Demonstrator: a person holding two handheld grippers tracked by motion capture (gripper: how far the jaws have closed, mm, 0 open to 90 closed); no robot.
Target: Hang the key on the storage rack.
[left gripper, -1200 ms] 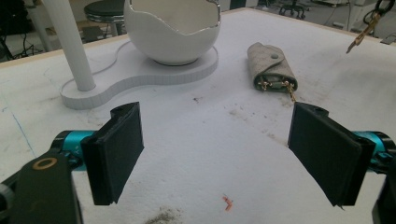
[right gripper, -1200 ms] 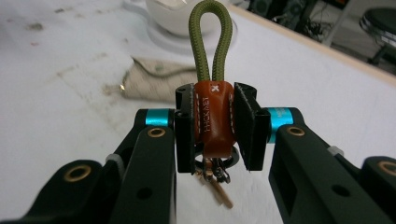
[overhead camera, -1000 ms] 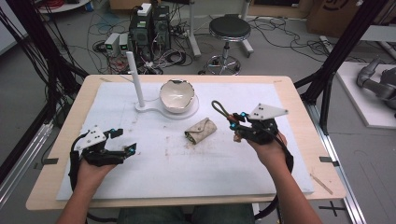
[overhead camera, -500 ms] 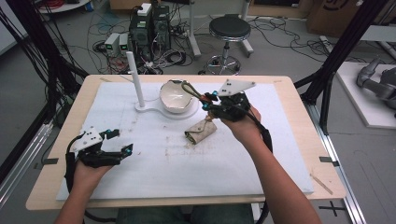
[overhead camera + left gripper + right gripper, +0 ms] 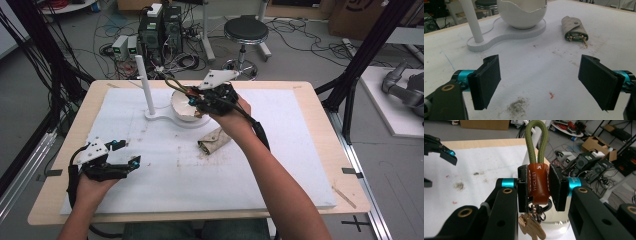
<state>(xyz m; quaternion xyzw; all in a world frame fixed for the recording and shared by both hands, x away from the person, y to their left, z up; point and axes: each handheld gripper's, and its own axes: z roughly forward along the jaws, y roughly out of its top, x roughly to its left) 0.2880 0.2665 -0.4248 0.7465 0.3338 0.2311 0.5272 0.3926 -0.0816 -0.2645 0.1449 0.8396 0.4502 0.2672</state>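
White padded table (image 5: 300,165) | right claw (image 5: 539,186) clamps brown leather keychain (image 5: 538,183), green cord loop

a lab: computers (image 5: 160,27), floor cables (image 5: 107,25), rig frame (image 5: 362,55).

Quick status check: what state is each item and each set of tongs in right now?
Right tongs: shut on the keychain, raised over the bowl.
Keychain: clamped at its brown leather tab, green cord loop up, keys hanging below.
Left tongs: open, nothing between the pads.
Bowl: upright on its white stand.
Key pouch: lying on the table, snapped shut, gold hooks showing at one end.
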